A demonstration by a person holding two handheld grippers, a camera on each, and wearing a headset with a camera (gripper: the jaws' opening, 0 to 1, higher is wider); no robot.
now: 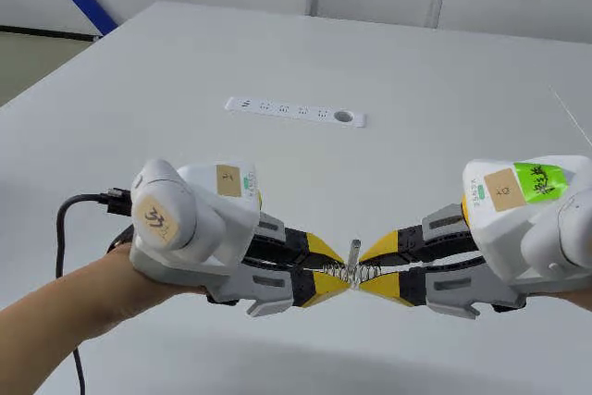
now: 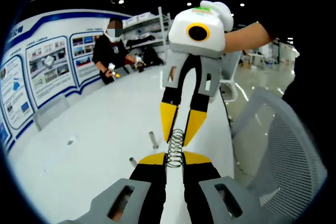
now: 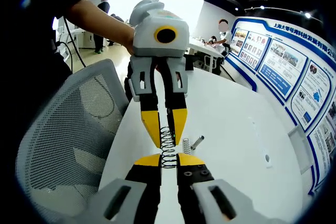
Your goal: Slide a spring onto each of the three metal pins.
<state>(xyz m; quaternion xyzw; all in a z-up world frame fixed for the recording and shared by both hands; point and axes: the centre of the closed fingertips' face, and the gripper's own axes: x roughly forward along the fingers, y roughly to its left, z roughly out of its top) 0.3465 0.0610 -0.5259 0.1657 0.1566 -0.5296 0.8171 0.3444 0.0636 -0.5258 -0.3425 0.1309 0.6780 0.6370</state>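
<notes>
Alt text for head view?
Left gripper and right gripper meet tip to tip over a table, each gripping one end of a spring between them. A metal pin rises behind the spring; a power strip lies farther back.

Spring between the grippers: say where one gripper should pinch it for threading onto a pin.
Probably the end coils of the spring, pinched across its width from the side: it is a hollow coil, so the far end stays open for the pin.

Right tool (image 3: 168, 161) and left tool (image 3: 167, 123) both clamp spring (image 3: 168, 148); pin (image 3: 197, 142) near.
</notes>
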